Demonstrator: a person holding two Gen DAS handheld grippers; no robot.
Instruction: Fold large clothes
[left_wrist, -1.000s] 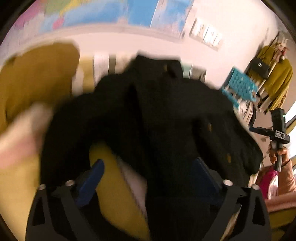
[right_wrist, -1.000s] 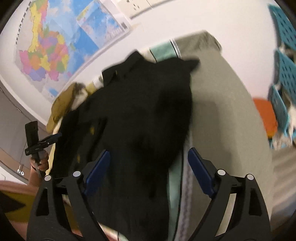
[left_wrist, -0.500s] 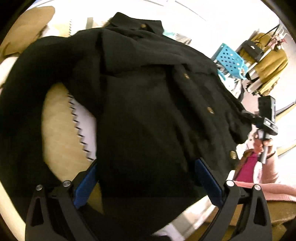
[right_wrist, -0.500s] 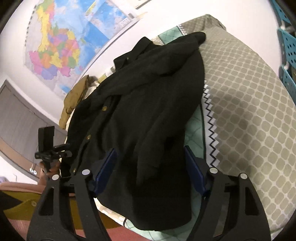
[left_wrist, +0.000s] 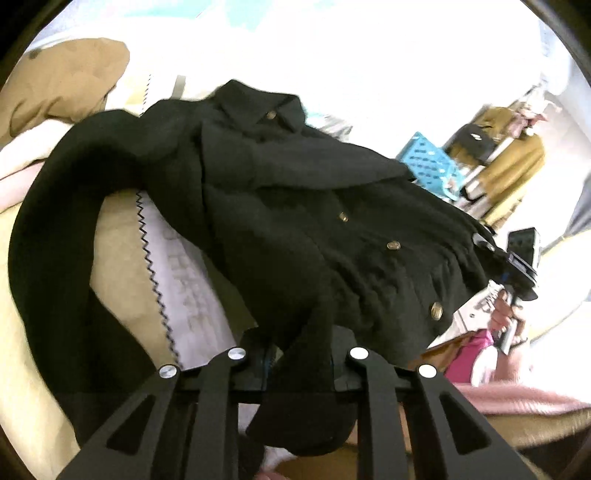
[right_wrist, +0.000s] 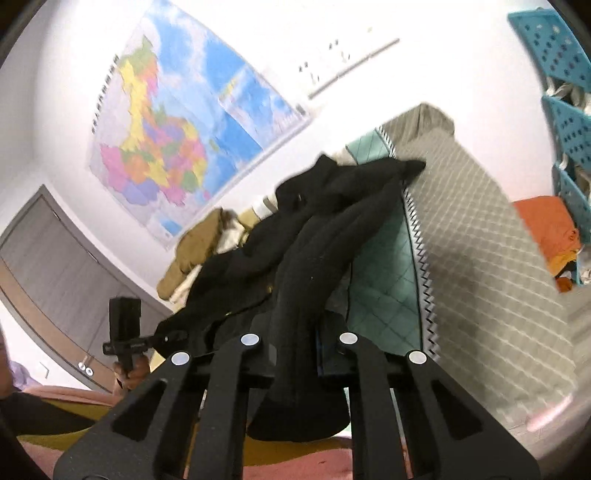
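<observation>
Evidently the black buttoned coat (left_wrist: 295, 206) lies sprawled on the quilted bedspread (right_wrist: 480, 266), collar far, hem near. Its thick, soft cloth looks heavy and will likely sag, so the hem corners suit best. Both jaws have just been closing: the left gripper (left_wrist: 299, 362) and right gripper (right_wrist: 295, 343) each pinch hem fabric (bunched between the pads).
</observation>
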